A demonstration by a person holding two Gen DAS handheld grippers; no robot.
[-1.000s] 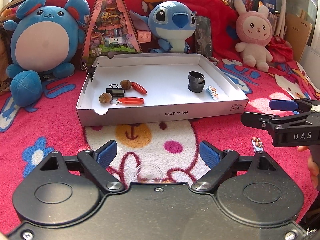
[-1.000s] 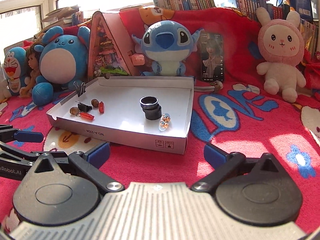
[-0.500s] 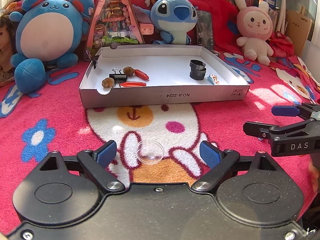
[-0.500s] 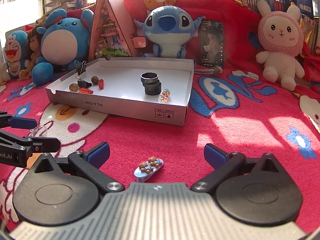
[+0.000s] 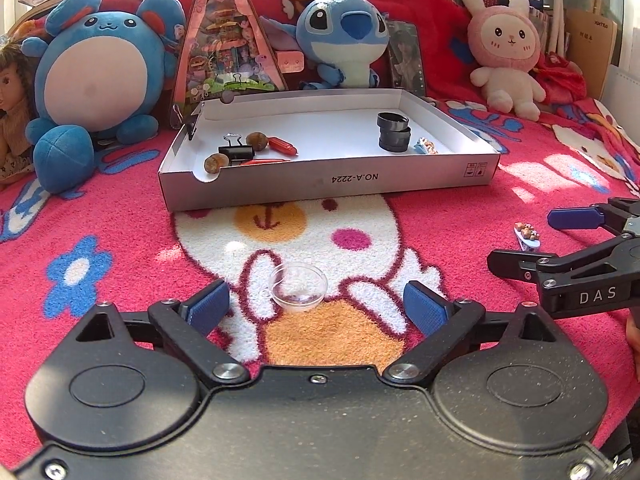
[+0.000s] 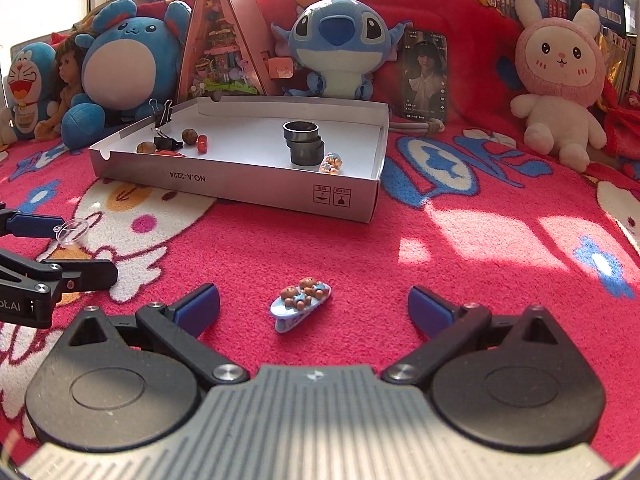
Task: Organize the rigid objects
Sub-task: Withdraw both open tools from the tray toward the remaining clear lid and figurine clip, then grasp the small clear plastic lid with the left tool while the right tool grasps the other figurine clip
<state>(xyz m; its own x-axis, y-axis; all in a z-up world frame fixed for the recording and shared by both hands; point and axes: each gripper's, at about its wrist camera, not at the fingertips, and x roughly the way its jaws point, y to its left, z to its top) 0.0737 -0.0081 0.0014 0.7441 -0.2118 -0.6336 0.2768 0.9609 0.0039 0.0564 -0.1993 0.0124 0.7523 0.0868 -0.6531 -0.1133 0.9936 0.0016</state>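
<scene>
A white cardboard tray (image 5: 332,184) sits on the red blanket, also in the right wrist view (image 6: 240,188). It holds black rings (image 5: 394,132), a bear hair clip (image 5: 425,147), a binder clip (image 5: 236,152), nuts and red pieces. A clear plastic cup (image 5: 298,286) lies between the fingers of my open left gripper (image 5: 316,308). A blue bear hair clip (image 6: 301,304) lies between the fingers of my open right gripper (image 6: 314,308). The cup (image 6: 72,232) and left gripper (image 6: 56,248) show at the left of the right wrist view. The right gripper (image 5: 560,236) shows at the right of the left wrist view, beside the clip (image 5: 527,236).
Plush toys line the back: a blue round one (image 5: 96,80), Stitch (image 5: 344,40), a pink rabbit (image 5: 506,52). A triangular diorama (image 5: 224,48) and a photo card (image 6: 424,74) stand behind the tray. Another binder clip (image 6: 162,112) is clamped on the tray's left wall.
Both grippers have pulled back and lowered toward the blanket. The cup and the bear clip have come fully into view between the open fingers.
</scene>
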